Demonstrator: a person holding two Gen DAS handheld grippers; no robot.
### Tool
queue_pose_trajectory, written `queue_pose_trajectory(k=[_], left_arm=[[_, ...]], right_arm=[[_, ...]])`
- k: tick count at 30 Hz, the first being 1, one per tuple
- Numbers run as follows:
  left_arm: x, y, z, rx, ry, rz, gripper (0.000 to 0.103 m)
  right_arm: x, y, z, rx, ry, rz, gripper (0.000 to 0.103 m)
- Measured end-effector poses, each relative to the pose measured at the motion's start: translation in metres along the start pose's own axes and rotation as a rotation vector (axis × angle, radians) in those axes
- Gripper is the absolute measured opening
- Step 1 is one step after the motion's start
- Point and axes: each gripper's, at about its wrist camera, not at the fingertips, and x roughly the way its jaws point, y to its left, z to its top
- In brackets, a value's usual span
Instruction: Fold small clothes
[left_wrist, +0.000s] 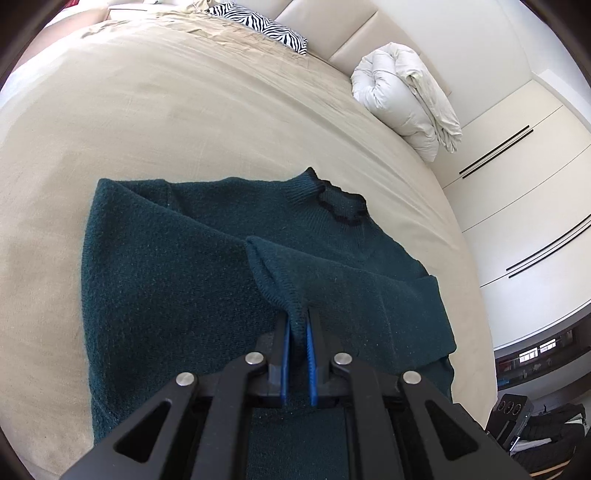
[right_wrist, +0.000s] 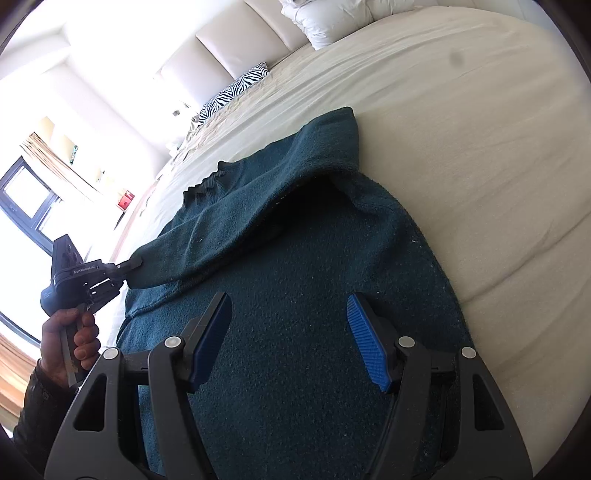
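The left claw (left_wrist: 297, 325) points down at a slant over the bed (left_wrist: 184, 122), its blue pads clamped on the ribbed cuff of a sleeve (left_wrist: 273, 266) of the dark green sweater (left_wrist: 166, 277). In the right wrist view, the left claw (right_wrist: 135, 267) appears at 9 o'clock, with a hand (right_wrist: 70, 339) in a dark cuff wrapped around its grip; the sleeve (right_wrist: 207, 236) runs from the claw back toward the sweater's shoulder and is lifted clear of the body panel.

The right claw (right_wrist: 290, 328) is angled down over the sweater's lower body, its jaws standing apart with nothing between them; the blue pads (right_wrist: 369, 350) hang above the knit, and contact cannot be determined.

The sweater (right_wrist: 314, 295) lies flat on the beige bed cover, collar (left_wrist: 332, 199) toward 1 o'clock in the left wrist view. The opposite sleeve is already laid across the chest. Bare bed cover extends from 9 to 12 o'clock of the garment. A rolled white duvet (left_wrist: 406, 103) sits at 2 o'clock against the headboard, well apart from the sweater, and a zebra-print pillow (left_wrist: 258, 22) lies at 12 o'clock. The bed edge runs along the 3 o'clock side, near the garment.
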Motion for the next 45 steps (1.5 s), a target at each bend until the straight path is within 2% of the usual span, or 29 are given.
queue_pose_trajectory(k=[6, 17, 22, 26, 32, 37, 41, 45], left_arm=[[-0.001, 0.016, 0.0, -0.028, -0.026, 0.015, 0.009], [0.013, 0.037, -0.006, -0.069, -0.005, 0.004, 0.009], [0.014, 0.041, -0.009, -0.074, -0.005, -0.018, 0.009], [0.017, 0.046, -0.011, -0.079, 0.002, -0.038, 0.009], [0.021, 0.06, -0.009, -0.091, 0.005, -0.084, 0.012], [0.023, 0.061, -0.012, -0.053, -0.008, -0.094, 0.012], [0.025, 0.061, -0.014, -0.035, -0.023, -0.097, 0.012], [0.026, 0.06, -0.015, -0.021, -0.029, -0.092, 0.012]], right_arm=[[0.001, -0.005, 0.005, 0.034, -0.006, 0.008, 0.064], [-0.003, -0.018, 0.016, 0.093, -0.013, 0.046, 0.064], [-0.011, -0.024, 0.045, 0.124, -0.039, 0.09, 0.064], [-0.012, -0.033, 0.086, 0.18, -0.052, 0.174, 0.064], [0.025, -0.049, 0.15, 0.268, -0.002, 0.256, 0.065], [0.073, -0.062, 0.184, 0.337, 0.058, 0.302, 0.065], [0.105, -0.072, 0.2, 0.392, 0.106, 0.351, 0.065], [0.123, -0.076, 0.197, 0.396, 0.168, 0.332, 0.065]])
